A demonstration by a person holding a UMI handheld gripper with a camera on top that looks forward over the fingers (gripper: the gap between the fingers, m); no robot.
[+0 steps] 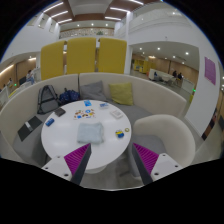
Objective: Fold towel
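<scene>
A pale patterned towel (pixel 89 130) lies flat near the middle of a round white table (pixel 60 140), well ahead of and below my fingers. My gripper (pixel 112 153) is held high above the table's near edge. Its fingers are wide apart, with the magenta pads (pixel 77 158) showing at either side and nothing between them.
On the table lie a dark laptop (pixel 30 127), a phone (pixel 58 112), small blue items (pixel 86 104) and a small colourful object (pixel 122 132). A white chair (pixel 165 135) stands at the table's right. Behind is a curved sofa with a backpack (pixel 47 98) and a yellow cushion (pixel 120 92).
</scene>
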